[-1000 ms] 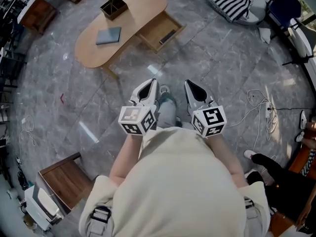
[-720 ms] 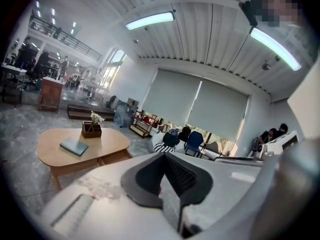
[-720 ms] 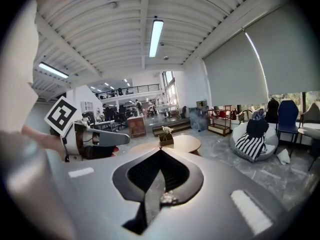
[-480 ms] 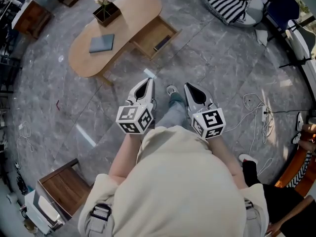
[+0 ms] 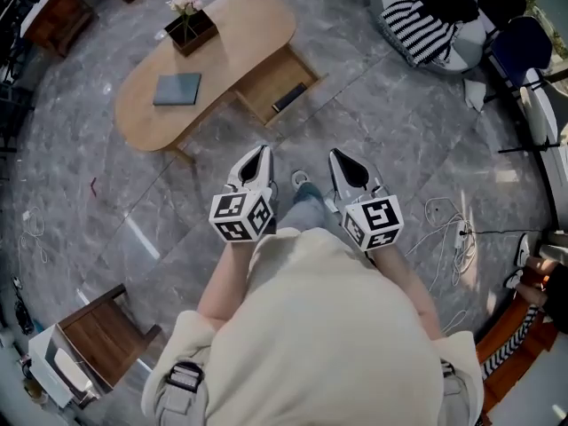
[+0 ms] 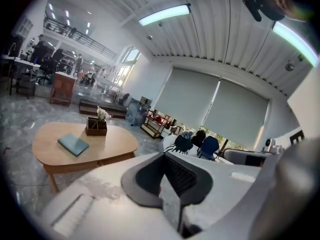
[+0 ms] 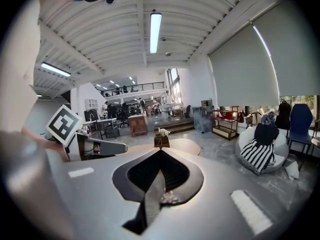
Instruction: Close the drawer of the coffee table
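Fingers of the left gripper (image 5: 258, 152) and the right gripper (image 5: 338, 155) are closed tight, with nothing between them. Both grippers are held side by side in front of a person in a cream top (image 5: 328, 327). They point toward a rounded wooden coffee table (image 5: 235, 38), which stands well apart across a grey marble floor (image 5: 399, 122). Its drawer (image 5: 264, 80) hangs open on the side facing the person, with a dark flat object (image 5: 289, 97) inside. On the surface lie a grey-blue book (image 5: 177, 89) and a dark planter box (image 5: 189, 28) of pale flowers.
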{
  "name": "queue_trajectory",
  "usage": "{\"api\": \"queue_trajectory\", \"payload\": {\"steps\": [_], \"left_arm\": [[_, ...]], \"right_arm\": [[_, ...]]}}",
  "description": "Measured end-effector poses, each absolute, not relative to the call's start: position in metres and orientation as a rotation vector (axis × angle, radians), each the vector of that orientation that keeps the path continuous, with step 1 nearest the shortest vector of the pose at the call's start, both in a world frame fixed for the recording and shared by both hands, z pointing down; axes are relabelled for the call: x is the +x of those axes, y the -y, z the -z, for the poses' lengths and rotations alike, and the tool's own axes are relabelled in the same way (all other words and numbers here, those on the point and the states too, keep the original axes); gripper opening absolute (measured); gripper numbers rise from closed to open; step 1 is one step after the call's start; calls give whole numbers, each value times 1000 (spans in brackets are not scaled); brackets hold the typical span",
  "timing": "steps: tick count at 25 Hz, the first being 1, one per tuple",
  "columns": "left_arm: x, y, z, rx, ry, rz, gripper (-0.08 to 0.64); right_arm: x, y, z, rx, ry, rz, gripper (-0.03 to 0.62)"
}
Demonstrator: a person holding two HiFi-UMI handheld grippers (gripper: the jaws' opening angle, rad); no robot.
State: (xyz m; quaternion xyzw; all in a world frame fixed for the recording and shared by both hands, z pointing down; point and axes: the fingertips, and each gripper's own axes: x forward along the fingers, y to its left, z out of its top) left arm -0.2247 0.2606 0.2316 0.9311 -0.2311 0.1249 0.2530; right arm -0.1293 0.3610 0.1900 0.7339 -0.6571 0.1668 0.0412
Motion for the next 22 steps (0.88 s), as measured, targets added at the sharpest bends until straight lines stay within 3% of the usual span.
{"api": "queue_trajectory", "payload": {"steps": [11, 22], "left_arm": [[-169, -175, -244, 2418, 843, -309, 0], [-161, -134, -257, 2363, 966, -351, 0]], "right_arm": [[-40, -269, -185, 2048, 2117, -492, 2], [-2, -198, -189, 1981, 2199, -495, 2]]}}
